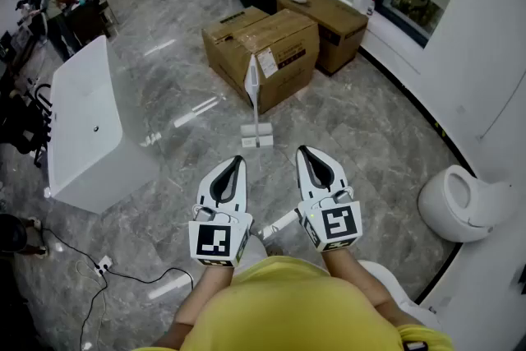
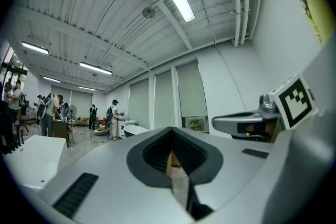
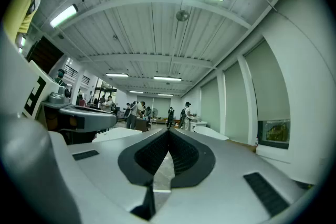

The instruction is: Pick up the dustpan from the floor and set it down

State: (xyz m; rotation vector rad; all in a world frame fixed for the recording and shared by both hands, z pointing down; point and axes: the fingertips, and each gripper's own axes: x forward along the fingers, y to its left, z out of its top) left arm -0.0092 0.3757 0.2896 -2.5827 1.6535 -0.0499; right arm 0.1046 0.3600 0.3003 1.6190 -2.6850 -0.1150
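Grey marble floor all around. Both sets of jaws are pressed together with nothing in them; the left gripper (image 1: 240, 160) and right gripper (image 1: 302, 150) sit level, side by side. Ahead of them, well apart, the dustpan (image 1: 256, 99) stands on the floor with its handle upright, just in front of the cardboard boxes (image 1: 275, 45). A white bathtub (image 1: 82, 127) sits off to the left.

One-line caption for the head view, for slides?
Left gripper and right gripper, shut and empty, held level; white dustpan stands ahead by cardboard boxes.
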